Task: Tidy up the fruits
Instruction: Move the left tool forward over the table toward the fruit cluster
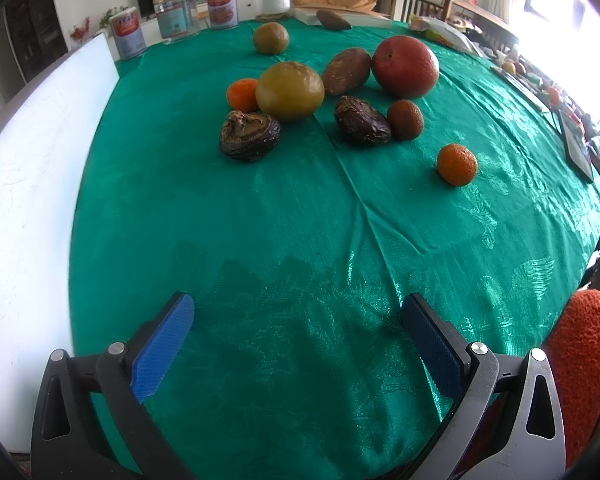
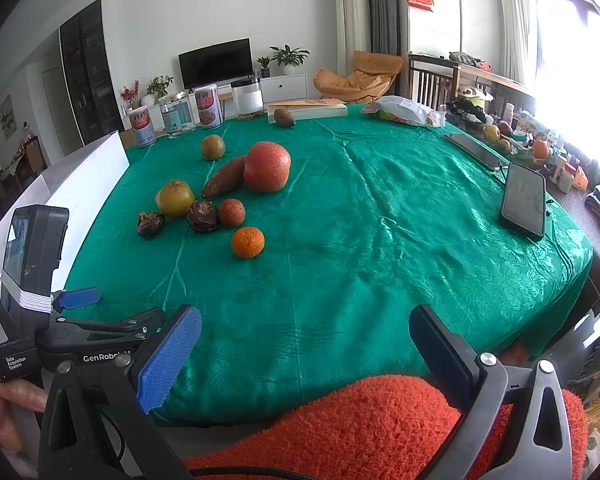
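Fruits lie on a green tablecloth (image 1: 300, 240). A big red-orange fruit (image 1: 405, 66) (image 2: 267, 167) touches a brown oblong fruit (image 1: 346, 71) (image 2: 224, 177). A yellow-green round fruit (image 1: 289, 90) (image 2: 175, 197) sits by a small tangerine (image 1: 241, 93). Two dark wrinkled fruits (image 1: 249, 135) (image 1: 361, 121) and a small reddish fruit (image 1: 405, 119) lie nearer. A lone tangerine (image 1: 457, 164) (image 2: 247, 243) sits closest. A green-brown fruit (image 1: 271, 38) (image 2: 212, 147) and a brown fruit (image 1: 333, 19) (image 2: 284, 117) lie farther back. My left gripper (image 1: 296, 320) is open and empty, well short of the fruits. My right gripper (image 2: 305, 334) is open and empty at the table's front edge.
A white board (image 1: 32, 168) stands along the table's left side. Cans and jars (image 1: 176, 12) line the far edge beside a flat box (image 2: 308, 109). Two phones (image 2: 524, 200) and a snack bag (image 2: 404, 111) lie right. An orange fuzzy sleeve (image 2: 360, 428) is below.
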Demonstrator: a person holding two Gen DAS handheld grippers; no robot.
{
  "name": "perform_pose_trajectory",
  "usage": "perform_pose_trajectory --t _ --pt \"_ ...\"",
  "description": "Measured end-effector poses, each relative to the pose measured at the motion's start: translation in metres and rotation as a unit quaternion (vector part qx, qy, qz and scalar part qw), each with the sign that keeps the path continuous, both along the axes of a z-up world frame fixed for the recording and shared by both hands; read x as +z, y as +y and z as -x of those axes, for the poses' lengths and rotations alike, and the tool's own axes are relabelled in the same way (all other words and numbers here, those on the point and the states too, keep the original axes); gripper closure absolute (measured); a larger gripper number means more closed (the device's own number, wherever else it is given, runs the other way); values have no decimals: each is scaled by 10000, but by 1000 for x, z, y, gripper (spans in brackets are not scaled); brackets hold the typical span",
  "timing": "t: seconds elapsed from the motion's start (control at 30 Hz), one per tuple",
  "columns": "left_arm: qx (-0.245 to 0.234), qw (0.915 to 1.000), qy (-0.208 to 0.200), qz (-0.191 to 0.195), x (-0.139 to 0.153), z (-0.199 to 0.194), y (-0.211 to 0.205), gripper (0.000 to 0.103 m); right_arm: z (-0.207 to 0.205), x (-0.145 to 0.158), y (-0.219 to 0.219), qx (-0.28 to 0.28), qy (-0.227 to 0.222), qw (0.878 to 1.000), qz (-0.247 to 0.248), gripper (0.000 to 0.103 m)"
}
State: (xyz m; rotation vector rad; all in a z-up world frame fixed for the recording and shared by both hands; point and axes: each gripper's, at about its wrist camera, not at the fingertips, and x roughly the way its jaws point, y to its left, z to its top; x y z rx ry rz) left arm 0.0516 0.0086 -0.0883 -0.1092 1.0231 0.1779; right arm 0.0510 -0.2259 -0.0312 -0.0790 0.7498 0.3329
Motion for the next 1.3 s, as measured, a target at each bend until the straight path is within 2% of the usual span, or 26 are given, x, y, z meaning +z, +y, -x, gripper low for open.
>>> perform_pose_trajectory --t 1.3 --pt "-150 9998 -98 3 -1 0 1 0 1 -1 0 8 9 10000 -8 0"
